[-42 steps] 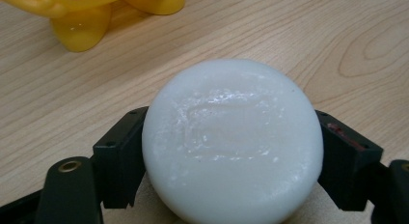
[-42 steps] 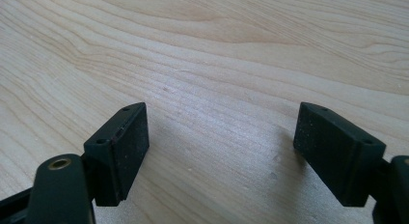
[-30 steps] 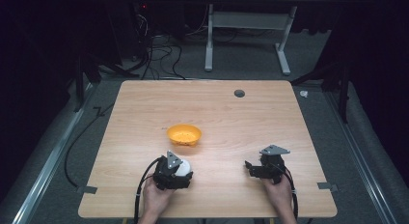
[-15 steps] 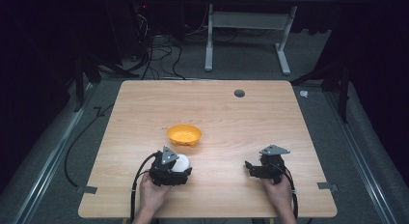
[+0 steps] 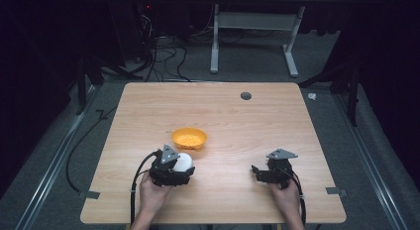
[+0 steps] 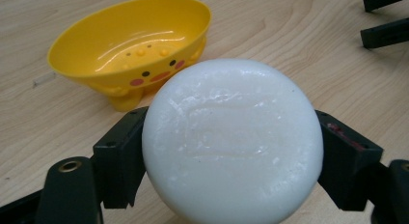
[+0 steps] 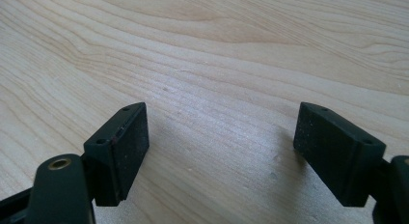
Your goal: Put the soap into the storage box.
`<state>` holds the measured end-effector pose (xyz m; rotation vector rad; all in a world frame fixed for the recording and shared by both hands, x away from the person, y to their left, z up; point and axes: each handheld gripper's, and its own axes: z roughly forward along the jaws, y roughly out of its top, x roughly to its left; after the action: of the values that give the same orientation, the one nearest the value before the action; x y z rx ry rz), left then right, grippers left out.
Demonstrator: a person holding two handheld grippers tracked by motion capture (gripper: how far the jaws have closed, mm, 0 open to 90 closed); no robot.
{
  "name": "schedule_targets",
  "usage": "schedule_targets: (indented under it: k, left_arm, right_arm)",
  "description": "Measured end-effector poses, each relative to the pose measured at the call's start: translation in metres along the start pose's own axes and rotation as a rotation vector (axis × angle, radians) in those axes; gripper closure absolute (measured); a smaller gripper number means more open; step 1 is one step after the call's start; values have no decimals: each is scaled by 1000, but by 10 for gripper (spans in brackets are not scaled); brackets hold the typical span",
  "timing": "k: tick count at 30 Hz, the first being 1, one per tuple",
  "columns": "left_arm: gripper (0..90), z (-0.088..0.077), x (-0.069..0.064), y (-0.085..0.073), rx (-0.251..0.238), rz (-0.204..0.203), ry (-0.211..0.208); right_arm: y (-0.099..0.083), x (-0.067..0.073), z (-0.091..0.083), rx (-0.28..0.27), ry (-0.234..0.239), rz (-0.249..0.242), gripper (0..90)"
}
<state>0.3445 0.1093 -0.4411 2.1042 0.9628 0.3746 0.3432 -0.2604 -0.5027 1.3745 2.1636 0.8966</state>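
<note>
Round white soap bar [image 6: 232, 142], smooth and faintly embossed, sits clamped edge to edge between the jaws of my left gripper [image 5: 174, 166], near the front edge of the light wooden table [image 5: 237, 121], left of its middle. The yellow plastic soap dish [image 5: 189, 138] with the duck face stands just beyond it toward the table's centre, apart from the bar and empty. My right gripper [image 5: 262, 173] rests low near the front right of the table, jaws spread wide on nothing. Step in hand, as I judge it: carry the bar over the dish and set it in. To do it well I would clear the near rim, centre the bar over the hollow, lower until it seats, and only then let the jaws part; soap is slick, so I avoid tilting.
</note>
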Motion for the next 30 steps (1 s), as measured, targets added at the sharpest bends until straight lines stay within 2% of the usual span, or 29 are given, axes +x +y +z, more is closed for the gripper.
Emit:
schedule_targets:
  k: [13, 23, 30]
  left_arm:
    - [231, 1, 9, 13, -7, -7, -1]
    - [231, -1, 14, 26, -9, 5, 6]
    - [231, 1, 20, 35, -12, -5, 2]
  right_arm:
    - [0, 0, 0, 1, 1, 1, 209]
    - [0, 0, 0, 0, 0, 1, 209]
    - [0, 0, 0, -2, 1, 1, 208]
